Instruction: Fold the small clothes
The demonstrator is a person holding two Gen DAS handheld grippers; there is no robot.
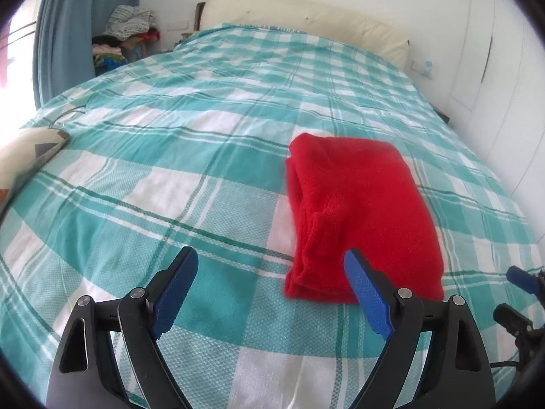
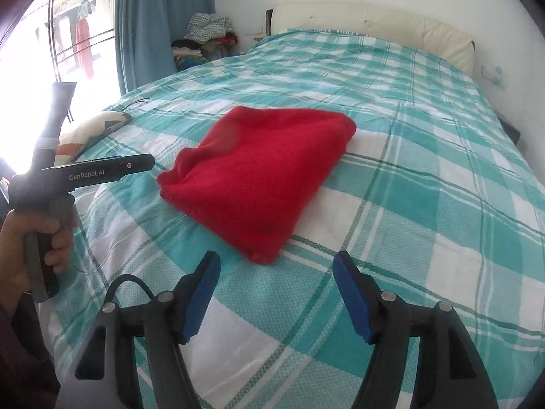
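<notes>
With the red garment [image 2: 262, 173] lying folded on the bed [image 2: 425, 177], we held both the left gripper [image 1: 272, 272] and right gripper [image 2: 276, 272] wide and empty, judging the fold done and another garment due next.

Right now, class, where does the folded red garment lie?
The red garment lies folded on the checked bedspread, just beyond both open grippers: centre-left in the right wrist view, right of centre in the left wrist view, touching neither.

Red fleece garment [image 2: 262, 177], folded into a compact, roughly rectangular bundle, lying flat on the teal-and-white checked bedspread [image 2: 425, 177], layered edges showing along one side, nothing touching it
</notes>
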